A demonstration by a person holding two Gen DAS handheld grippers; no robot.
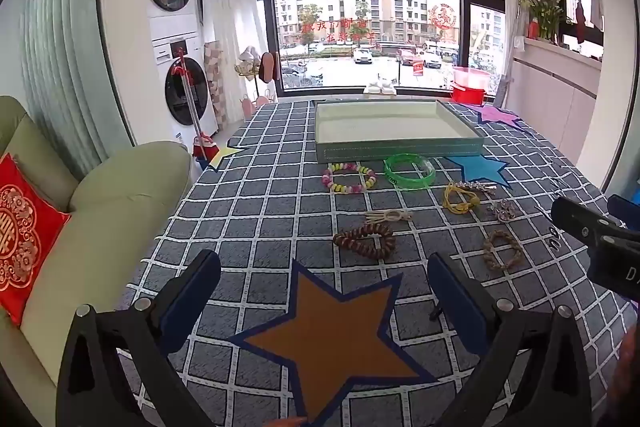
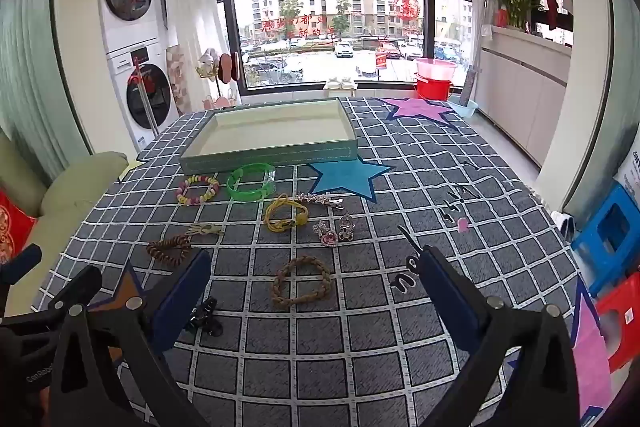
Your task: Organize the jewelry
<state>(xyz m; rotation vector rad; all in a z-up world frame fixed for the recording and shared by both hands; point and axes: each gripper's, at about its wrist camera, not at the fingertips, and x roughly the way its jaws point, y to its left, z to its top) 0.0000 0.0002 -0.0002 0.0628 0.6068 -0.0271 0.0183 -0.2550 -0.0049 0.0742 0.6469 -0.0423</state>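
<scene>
An empty green tray [image 1: 400,149] [image 2: 268,157] stands at the far side of the checked table. In front of it lie a pastel bead bracelet [image 1: 349,178] [image 2: 198,189], a green bangle [image 1: 409,171] [image 2: 251,181], a yellow cord bracelet [image 1: 460,197] [image 2: 285,214], a brown bead bracelet [image 1: 365,239] [image 2: 170,248], a tan braided bracelet [image 1: 502,249] [image 2: 302,281], sparkly brooches [image 2: 335,229] and a black hair clip [image 2: 205,315]. My left gripper [image 1: 324,283] is open above an orange star. My right gripper [image 2: 316,275] is open, the braided bracelet between its fingers.
A green sofa [image 1: 100,207] with a red cushion sits left of the table. A silver hair pin [image 2: 320,199] and a small gold clip [image 2: 206,229] lie among the jewelry. Blue and red stools [image 2: 612,239] stand at the right.
</scene>
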